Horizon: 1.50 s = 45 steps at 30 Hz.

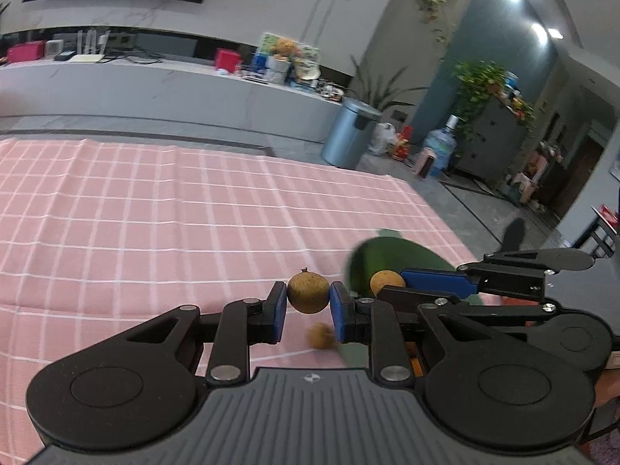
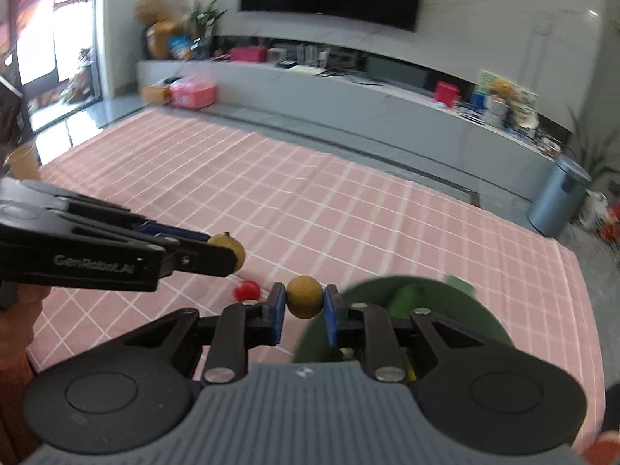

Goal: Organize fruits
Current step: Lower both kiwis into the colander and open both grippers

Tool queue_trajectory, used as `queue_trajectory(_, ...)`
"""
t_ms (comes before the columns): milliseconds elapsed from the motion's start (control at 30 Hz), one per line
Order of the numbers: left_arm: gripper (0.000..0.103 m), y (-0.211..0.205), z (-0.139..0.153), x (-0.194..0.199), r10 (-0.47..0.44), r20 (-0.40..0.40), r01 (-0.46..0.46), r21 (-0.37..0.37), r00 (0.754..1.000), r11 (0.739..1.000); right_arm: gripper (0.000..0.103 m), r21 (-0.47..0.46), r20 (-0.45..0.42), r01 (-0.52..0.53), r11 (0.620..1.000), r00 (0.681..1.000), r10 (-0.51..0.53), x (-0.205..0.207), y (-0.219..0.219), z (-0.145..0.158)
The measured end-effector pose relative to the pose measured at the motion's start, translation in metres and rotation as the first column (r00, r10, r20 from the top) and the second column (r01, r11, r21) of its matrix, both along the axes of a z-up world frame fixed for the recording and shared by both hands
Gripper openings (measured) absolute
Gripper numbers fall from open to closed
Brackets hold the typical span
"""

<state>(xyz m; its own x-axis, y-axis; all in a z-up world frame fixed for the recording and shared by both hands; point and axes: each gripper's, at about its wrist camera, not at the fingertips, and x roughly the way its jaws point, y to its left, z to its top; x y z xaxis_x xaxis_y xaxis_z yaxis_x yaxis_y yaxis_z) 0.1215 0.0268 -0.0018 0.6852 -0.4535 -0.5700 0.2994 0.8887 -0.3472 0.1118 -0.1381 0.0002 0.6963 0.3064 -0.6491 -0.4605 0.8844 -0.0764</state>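
Above the pink checked cloth (image 1: 155,209) covering the worktop, the left gripper (image 1: 308,302) is holding a brown longan (image 1: 308,291) with its jaws clamped on the fruit, and the right gripper (image 2: 305,302) is likewise gripping a second longan (image 2: 305,297) between its blue pads (image 2: 277,310). Beside them a green bowl (image 2: 465,310) is sitting near the cloth's right edge (its contents are blurred), while a small red fruit (image 2: 247,290) is lying on the cloth just left of the right gripper and another brown fruit (image 1: 321,335) is showing below the left gripper's jaws.
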Motion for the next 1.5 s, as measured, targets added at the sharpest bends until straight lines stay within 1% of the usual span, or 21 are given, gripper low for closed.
queue_trajectory(133,0.026,-0.025,0.004,-0.005,-0.054,0.009,0.054,0.010,0.998,0.998,0.017,0.018,0.010,0.070,0.997,0.997,-0.070,-0.014,-0.028,-0.001)
queue_trajectory(267,0.026,-0.050,0.004,-0.007,-0.107,0.009,0.106,0.031,0.994,0.994,0.017,0.027,0.022,0.116,0.993,0.993,-0.117,-0.025,-0.052,-0.004)
queue_trajectory(533,0.026,-0.086,-0.011,-0.006,-0.202,-0.030,0.204,0.078,0.979,0.976,0.017,0.018,0.015,0.168,0.986,0.986,-0.168,-0.031,-0.086,-0.018)
queue_trajectory(700,0.026,-0.096,-0.019,-0.003,-0.219,-0.051,0.223,0.106,0.974,0.969,0.017,0.016,-0.004,0.193,0.981,0.981,-0.193,-0.027,-0.098,-0.031)
queue_trajectory(833,0.026,-0.105,-0.024,0.003,-0.233,-0.063,0.239,0.125,0.970,0.963,0.017,0.024,-0.010,0.190,0.982,0.982,-0.189,-0.022,-0.102,-0.037)
queue_trajectory(1067,0.026,-0.119,-0.039,0.007,-0.254,-0.098,0.268,0.177,0.962,0.947,0.017,-0.004,-0.055,0.170,0.985,0.984,-0.170,-0.012,-0.105,-0.052)
queue_trajectory(1267,0.026,-0.127,-0.045,0.010,-0.262,-0.120,0.283,0.216,0.958,0.935,0.017,-0.028,-0.065,0.164,0.986,0.984,-0.166,-0.005,-0.106,-0.060)
queue_trajectory(1500,0.027,-0.126,-0.048,0.016,-0.257,-0.133,0.280,0.207,0.957,0.937,0.017,-0.071,-0.076,0.149,0.986,0.985,-0.154,-0.004,-0.100,-0.067)
